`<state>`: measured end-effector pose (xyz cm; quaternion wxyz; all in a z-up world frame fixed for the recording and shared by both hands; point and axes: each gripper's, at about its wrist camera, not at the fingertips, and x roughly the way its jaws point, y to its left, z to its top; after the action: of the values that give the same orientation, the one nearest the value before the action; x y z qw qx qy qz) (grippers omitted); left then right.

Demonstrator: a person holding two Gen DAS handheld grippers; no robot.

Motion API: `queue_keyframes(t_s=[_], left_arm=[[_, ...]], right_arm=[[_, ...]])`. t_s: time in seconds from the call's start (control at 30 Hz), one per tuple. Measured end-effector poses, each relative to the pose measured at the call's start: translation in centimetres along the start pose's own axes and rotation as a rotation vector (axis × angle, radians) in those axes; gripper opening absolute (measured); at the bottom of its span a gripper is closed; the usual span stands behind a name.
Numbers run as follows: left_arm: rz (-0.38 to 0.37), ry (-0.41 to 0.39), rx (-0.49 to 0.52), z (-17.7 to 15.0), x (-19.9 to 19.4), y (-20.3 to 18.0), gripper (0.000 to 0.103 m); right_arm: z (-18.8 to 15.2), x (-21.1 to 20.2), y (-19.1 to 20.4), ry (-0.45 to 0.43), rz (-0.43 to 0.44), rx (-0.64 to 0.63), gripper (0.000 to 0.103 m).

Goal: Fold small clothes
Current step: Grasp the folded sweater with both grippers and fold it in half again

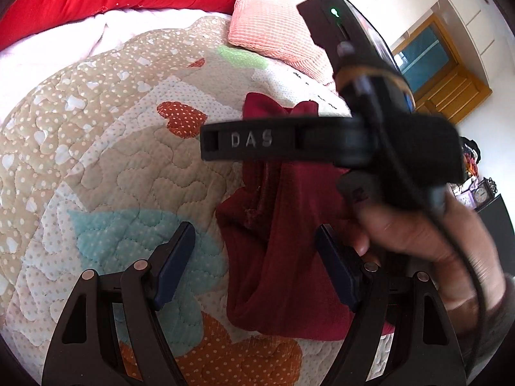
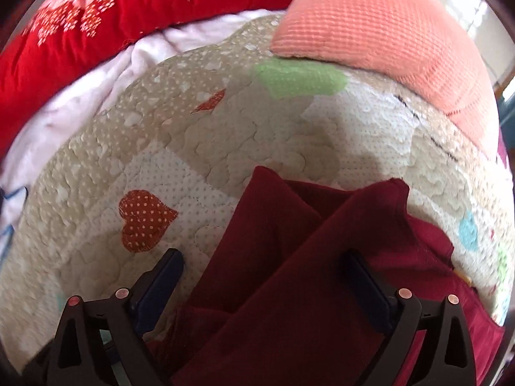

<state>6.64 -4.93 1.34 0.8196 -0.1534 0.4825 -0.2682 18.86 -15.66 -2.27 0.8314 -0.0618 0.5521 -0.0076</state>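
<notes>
A dark red small garment (image 1: 283, 257) lies on the patchwork quilt (image 1: 112, 160). My left gripper (image 1: 257, 234) is open above the garment's left part, its jaws wide apart. The right gripper's body (image 1: 370, 141), held by a hand (image 1: 425, 238), crosses the left wrist view above the garment. In the right wrist view the garment (image 2: 289, 273) shows two folded flaps pointing away. My right gripper (image 2: 264, 263) is open, its jaws straddling the cloth without holding it.
A pink knitted pillow (image 2: 386, 32) lies at the far right of the bed, also seen in the left wrist view (image 1: 273, 25). A red blanket (image 2: 112, 9) and white sheet (image 2: 96, 90) lie at the far left. A wooden window frame (image 1: 444, 74) stands beyond.
</notes>
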Motion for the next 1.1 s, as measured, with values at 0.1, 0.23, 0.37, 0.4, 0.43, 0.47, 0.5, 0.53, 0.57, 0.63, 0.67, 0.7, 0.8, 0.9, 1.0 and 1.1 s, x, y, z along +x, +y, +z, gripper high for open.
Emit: queue_keyframes(t_s=[0.1,0.23,0.37,0.4,0.43,0.47,0.5,0.53,0.57,0.63,0.67,0.7,0.8,0.9,1.0,1.1], left_arm=[[0.004,-0.002,0.008,0.1,0.2,0.0,0.078],[-0.002,-0.013,0.019,0.0,0.5,-0.5,0.080],[-0.084,-0.027,0.027,-0.2,0.4,-1.1,0.071],[-0.132,-0.027,0.031,-0.2,0.3,-1.5,0.053],[-0.157,-0.022,0.046,-0.2,0.1,-2.1,0.046],[-0.160,-0.028,0.068,-0.3,0.0,-2.8,0.041],[-0.156,-0.045,0.102,-0.6,-0.5,-3.7,0.035],[-0.160,-0.058,0.133,-0.9,-0.9,-4.7,0.032],[-0.177,-0.063,0.158,-1.3,-1.5,-5.8,0.029],[-0.208,-0.069,0.199,-1.9,-2.2,-7.9,0.028],[-0.212,-0.072,0.225,-2.3,-2.5,-9.1,0.027],[-0.219,-0.070,0.256,-2.7,-2.7,-10.5,0.027],[-0.258,-0.053,0.318,-3.8,-2.7,-14.4,0.027],[-0.276,-0.026,0.395,-5.4,-1.8,-18.3,0.027],[-0.266,0.018,0.478,-7.4,0.5,-21.8,0.027],[-0.247,0.064,0.529,-9.2,3.3,-24.1,0.027]], right_arm=[[-1.0,-1.1,-1.2,-0.060,-0.008,0.015,0.072],[-2.0,-3.3,-4.2,-0.110,0.133,0.120,0.030],[-3.6,-6.3,-7.0,-0.201,0.298,0.254,0.023],[-4.0,-7.1,-7.5,-0.219,0.321,0.270,0.022],[-4.6,-8.1,-8.1,-0.242,0.344,0.286,0.020],[-5.1,-9.0,-8.6,-0.261,0.360,0.299,0.020],[-5.5,-10.0,-9.2,-0.277,0.372,0.308,0.019],[-6.2,-11.4,-10.1,-0.302,0.379,0.315,0.019],[-6.9,-12.6,-10.6,-0.319,0.377,0.316,0.019],[-8.2,-14.7,-11.8,-0.349,0.375,0.320,0.019],[-9.2,-15.7,-12.6,-0.365,0.373,0.324,0.018],[-10.2,-16.7,-13.5,-0.379,0.367,0.328,0.018],[-12.7,-18.9,-16.2,-0.412,0.342,0.354,0.018],[-15.9,-20.1,-19.4,-0.429,0.303,0.401,0.018],[-19.1,-19.6,-22.5,-0.411,0.265,0.471,0.017],[-21.9,-17.8,-25.1,-0.375,0.215,0.544,0.017]])
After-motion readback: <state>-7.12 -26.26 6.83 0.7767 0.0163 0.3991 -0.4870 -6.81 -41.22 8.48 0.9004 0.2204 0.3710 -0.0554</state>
